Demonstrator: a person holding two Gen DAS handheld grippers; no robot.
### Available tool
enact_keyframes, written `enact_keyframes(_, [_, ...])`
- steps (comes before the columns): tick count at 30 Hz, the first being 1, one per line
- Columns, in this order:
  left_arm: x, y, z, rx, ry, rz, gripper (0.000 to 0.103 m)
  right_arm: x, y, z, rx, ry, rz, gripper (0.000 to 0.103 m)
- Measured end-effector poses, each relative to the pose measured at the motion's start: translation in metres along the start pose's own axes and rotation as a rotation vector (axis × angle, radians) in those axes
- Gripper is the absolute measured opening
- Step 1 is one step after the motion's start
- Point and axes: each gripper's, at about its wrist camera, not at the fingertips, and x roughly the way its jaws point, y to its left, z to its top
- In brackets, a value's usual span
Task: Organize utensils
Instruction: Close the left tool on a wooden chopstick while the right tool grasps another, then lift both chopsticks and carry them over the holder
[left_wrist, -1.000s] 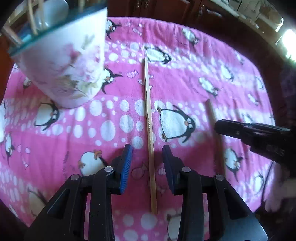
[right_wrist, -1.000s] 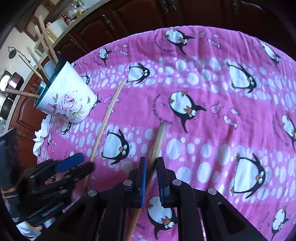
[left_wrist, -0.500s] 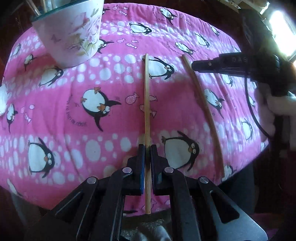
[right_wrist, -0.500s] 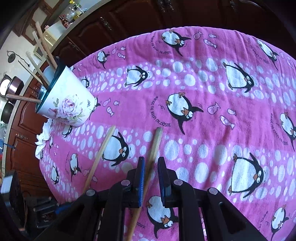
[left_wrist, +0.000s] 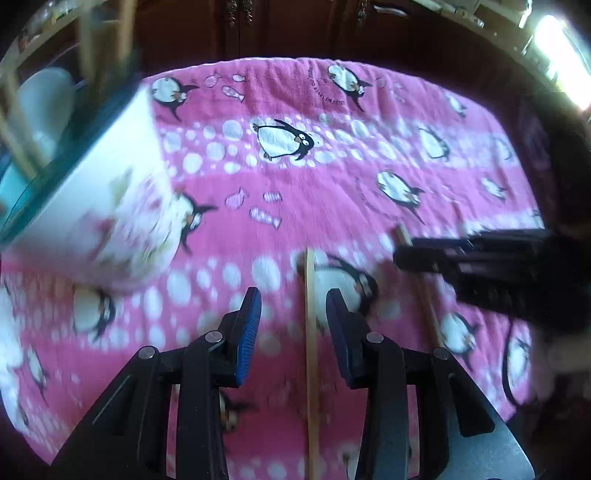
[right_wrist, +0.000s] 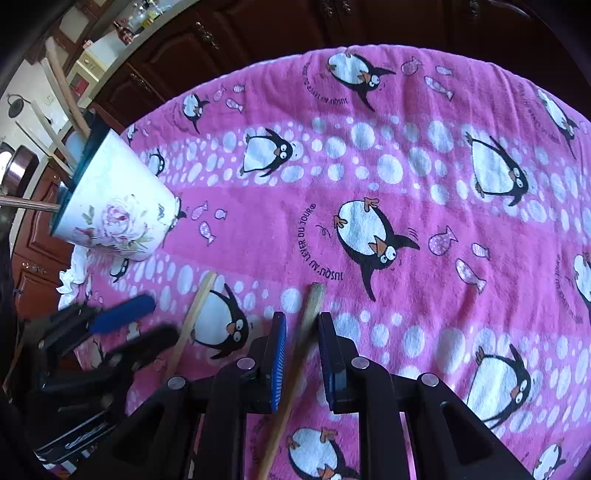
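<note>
A thin wooden stick (left_wrist: 311, 350) lies on the pink penguin cloth (left_wrist: 295, 184) between the fingers of my left gripper (left_wrist: 293, 306), which is open around it. The stick also shows in the right wrist view (right_wrist: 192, 321), with the left gripper (right_wrist: 136, 321) beside it. My right gripper (right_wrist: 301, 325) is nearly shut around a thicker wooden utensil handle (right_wrist: 310, 314); the right gripper (left_wrist: 417, 254) and that handle (left_wrist: 424, 291) show at the right of the left wrist view. A white floral cup (right_wrist: 110, 206) holding several wooden utensils stands at the left, also in the left wrist view (left_wrist: 99, 206).
Dark wooden cabinets (right_wrist: 258, 29) run behind the table. A white crumpled cloth (right_wrist: 74, 273) lies by the cup at the table's left edge. The cloth's far and right parts hold only its print.
My left gripper was shut on the thin stick half a second ago and is now open around it, closer to the cup. The right gripper stays on its handle.
</note>
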Motion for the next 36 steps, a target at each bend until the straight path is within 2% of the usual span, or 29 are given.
enact_keyframes(5, [0.026,-0.009,0.013,0.059,0.057,0.042,0.035,0.005,-0.001,0.003,0.004,-0.002,0.014,0.016])
enact_keyframes(7, [0.026,-0.013,0.015,0.084,0.053,0.051,0.025,0.006,-0.003,0.004,0.008,-0.004,0.025,0.016])
enact_keyframes(8, [0.025,-0.013,0.015,0.087,0.059,0.048,0.007,0.006,-0.003,0.004,-0.003,-0.006,0.026,0.016])
enact_keyframes(9, [0.024,-0.012,0.016,0.078,0.065,0.036,0.005,0.005,-0.002,0.004,-0.013,-0.010,0.022,0.012])
enact_keyframes(13, [0.001,-0.002,0.015,0.011,0.036,-0.051,0.004,-0.013,0.001,0.000,-0.037,-0.058,0.028,0.011])
enact_keyframes(15, [-0.023,0.011,0.010,-0.023,0.002,-0.104,0.004,-0.030,0.006,-0.002,-0.052,-0.101,0.043,0.011])
enact_keyframes(18, [-0.063,0.022,0.006,-0.061,-0.079,-0.175,0.004,-0.056,0.017,-0.004,-0.085,-0.152,0.074,0.010])
enact_keyframes(21, [-0.098,0.029,-0.003,-0.085,-0.152,-0.209,0.004,-0.079,0.029,-0.009,-0.115,-0.197,0.097,0.009])
enact_keyframes(25, [-0.137,0.041,-0.015,-0.098,-0.221,-0.212,0.004,-0.108,0.042,-0.013,-0.136,-0.250,0.129,0.008])
enact_keyframes(36, [-0.218,0.053,-0.018,-0.094,-0.368,-0.205,0.004,-0.167,0.089,-0.010,-0.247,-0.362,0.145,0.007])
